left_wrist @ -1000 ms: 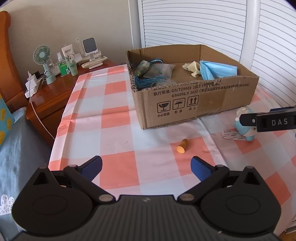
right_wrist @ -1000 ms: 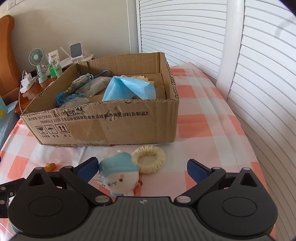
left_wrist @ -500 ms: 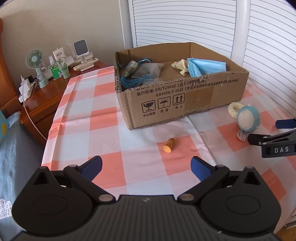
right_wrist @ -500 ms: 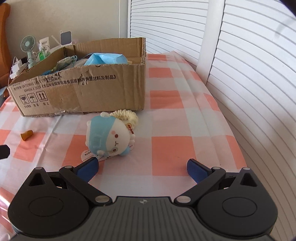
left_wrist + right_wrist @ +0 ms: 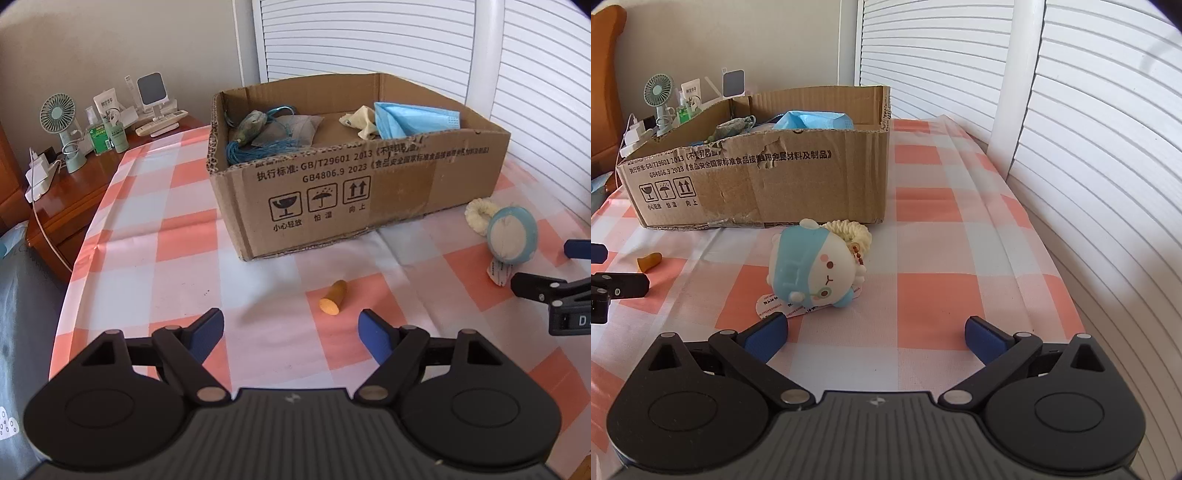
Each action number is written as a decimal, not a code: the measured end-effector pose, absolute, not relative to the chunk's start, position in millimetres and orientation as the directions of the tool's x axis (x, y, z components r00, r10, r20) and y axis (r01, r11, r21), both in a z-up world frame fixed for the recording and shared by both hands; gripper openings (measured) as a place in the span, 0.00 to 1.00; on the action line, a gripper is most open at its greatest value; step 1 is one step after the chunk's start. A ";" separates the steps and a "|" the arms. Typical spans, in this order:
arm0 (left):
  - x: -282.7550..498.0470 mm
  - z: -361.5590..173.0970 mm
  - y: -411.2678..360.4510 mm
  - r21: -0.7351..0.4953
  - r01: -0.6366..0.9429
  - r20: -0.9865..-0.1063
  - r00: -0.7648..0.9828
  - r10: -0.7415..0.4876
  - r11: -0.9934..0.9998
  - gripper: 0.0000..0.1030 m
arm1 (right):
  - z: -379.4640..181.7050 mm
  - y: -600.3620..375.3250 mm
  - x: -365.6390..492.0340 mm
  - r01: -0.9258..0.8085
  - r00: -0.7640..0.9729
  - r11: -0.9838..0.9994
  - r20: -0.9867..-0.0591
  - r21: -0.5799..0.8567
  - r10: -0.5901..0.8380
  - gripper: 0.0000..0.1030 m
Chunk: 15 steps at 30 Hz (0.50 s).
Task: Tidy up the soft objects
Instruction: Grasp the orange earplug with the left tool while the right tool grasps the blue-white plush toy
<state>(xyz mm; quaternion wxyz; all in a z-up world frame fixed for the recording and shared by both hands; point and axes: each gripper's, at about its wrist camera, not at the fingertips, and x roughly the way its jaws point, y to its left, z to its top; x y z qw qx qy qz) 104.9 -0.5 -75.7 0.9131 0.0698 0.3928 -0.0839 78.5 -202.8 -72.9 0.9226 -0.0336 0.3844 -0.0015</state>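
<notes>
Backing off from the cardboard box, my right tool now hovers low over the tabletop, spread wide and empty, with the plush toy lying before the box. My left tool gapes empty near the orange earplug.

Mini fan, green bottles, phone stand on wooden nightstand; louvered shutters behind.

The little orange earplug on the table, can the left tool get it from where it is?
Probably yes. The orange earplug lies alone on the checked tablecloth, just ahead of the open left tool, with nothing between them. The cardboard box sits farther back.
</notes>
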 end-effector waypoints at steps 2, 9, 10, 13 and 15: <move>106.2 -75.5 2.3 0.052 0.207 -0.726 0.680 -0.105 0.977 0.75 | -73.1 -203.0 78.3 -0.026 0.707 0.998 -0.707 -0.064 -0.027 1.00; 110.3 -74.2 1.0 -0.004 0.210 -0.738 0.659 -0.145 0.978 0.56 | -74.3 -203.2 76.5 -0.030 0.722 0.998 -0.692 -0.064 -0.023 1.00; 109.3 -73.2 -0.7 -0.010 0.202 -0.747 0.650 -0.142 0.979 0.56 | -74.3 -203.0 76.3 -0.029 0.723 0.998 -0.691 -0.064 -0.023 1.00; 102.4 -68.9 -3.9 -0.070 0.205 -0.759 0.624 -0.185 0.976 0.55 | -74.4 -202.7 75.8 -0.028 0.724 0.998 -0.689 -0.063 -0.024 1.00; 99.2 -67.9 -6.8 -0.112 0.236 -0.761 0.604 -0.236 0.965 0.55 | -74.6 -202.4 75.2 -0.026 0.726 0.998 -0.687 -0.063 -0.024 1.00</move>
